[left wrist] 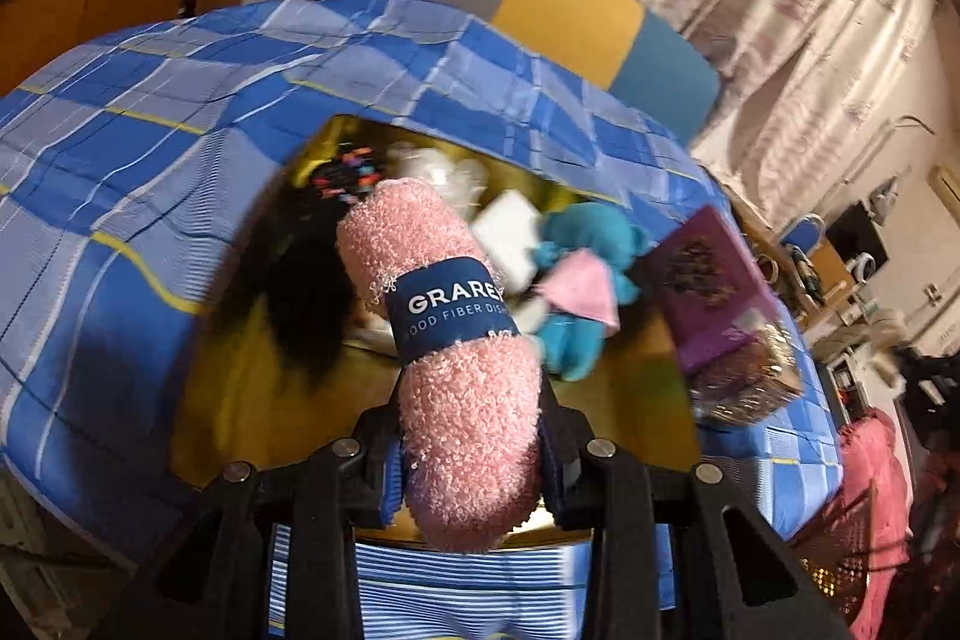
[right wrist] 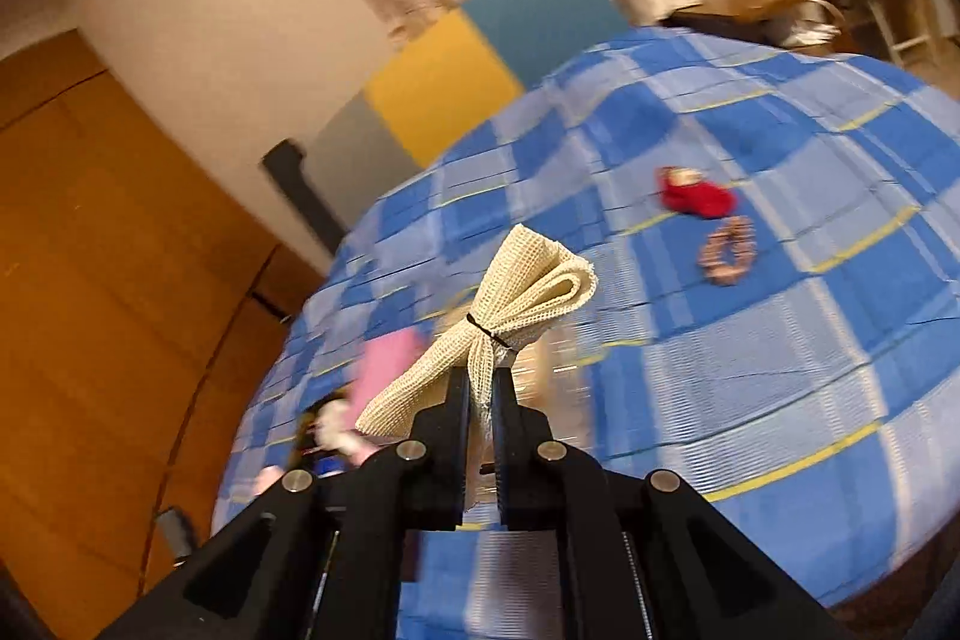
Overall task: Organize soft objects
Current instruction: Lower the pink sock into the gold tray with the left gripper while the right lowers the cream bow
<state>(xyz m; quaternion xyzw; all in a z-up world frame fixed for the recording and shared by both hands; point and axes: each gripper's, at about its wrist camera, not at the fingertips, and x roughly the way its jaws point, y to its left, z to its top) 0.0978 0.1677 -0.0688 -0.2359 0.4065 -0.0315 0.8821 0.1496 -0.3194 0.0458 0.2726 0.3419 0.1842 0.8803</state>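
**Both grippers loaded above the checked bed**

The left gripper [left wrist: 474, 451] has its fingers clamped on a fluffy pink roll [left wrist: 444, 340] with a dark blue paper band, held over a gold box [left wrist: 630, 400] that sits on the blue checked bedcover [left wrist: 150, 130]. In the box lie a teal plush toy [left wrist: 579, 292], a black hairpiece [left wrist: 294, 280] and a white pad [left wrist: 507, 238].

The right gripper [right wrist: 482, 388] has its fingers pressed together on a cream mesh cloth [right wrist: 510, 304] tied with a black band, raised above the bedcover. Farther off on the bed lie a red cloth item [right wrist: 699, 196] and, just beside it, a tan scrunchie [right wrist: 729, 250].
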